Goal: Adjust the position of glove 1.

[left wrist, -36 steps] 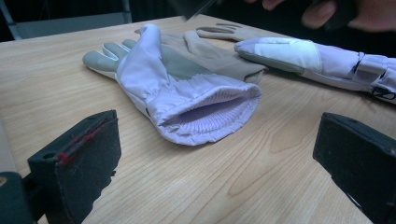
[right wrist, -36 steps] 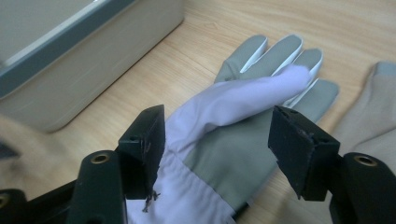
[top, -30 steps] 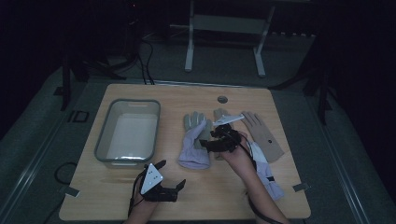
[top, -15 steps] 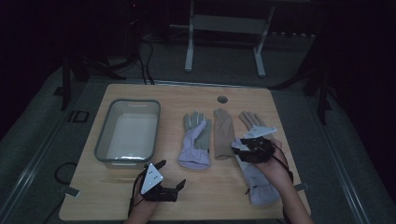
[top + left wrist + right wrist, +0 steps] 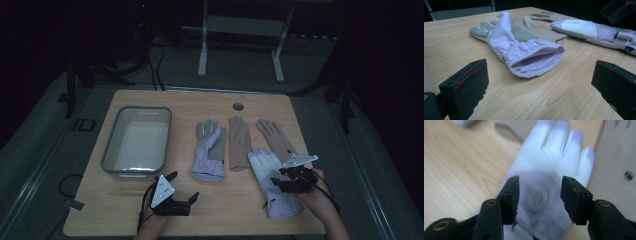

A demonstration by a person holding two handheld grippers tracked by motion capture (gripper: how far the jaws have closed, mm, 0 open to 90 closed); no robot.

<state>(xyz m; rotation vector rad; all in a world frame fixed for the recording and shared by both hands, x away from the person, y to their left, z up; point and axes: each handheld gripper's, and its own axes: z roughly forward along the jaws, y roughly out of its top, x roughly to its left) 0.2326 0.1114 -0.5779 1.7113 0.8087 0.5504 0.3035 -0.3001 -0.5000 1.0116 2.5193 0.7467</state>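
Four gloves lie in a row on the wooden table (image 5: 240, 210). A lavender glove with a grey palm (image 5: 210, 150) (image 5: 521, 47) is leftmost, then two tan gloves (image 5: 239, 142) (image 5: 274, 137), then a white and lavender glove (image 5: 276, 192) (image 5: 556, 147) at the near right. My right gripper (image 5: 280, 177) (image 5: 540, 185) hovers over that last glove's back. Its jaws have just been closing a little and stand open, gripping nothing, and a round emblem (image 5: 537, 198) shows below the gap. My left gripper (image 5: 184, 186) (image 5: 541, 75) rests near the front edge, open wide and facing the lavender glove's cuff.
A grey rectangular tray (image 5: 111, 145) stands at the table's left, with nothing visible in it. A small round hole (image 5: 238, 106) sits near the far edge. Bare wood lies between the two grippers along the front. Dark floor and stand legs surround the table.
My right gripper has moved from over the middle gloves to the right and nearer the front, now above the white and lavender glove. The left gripper has stayed put.
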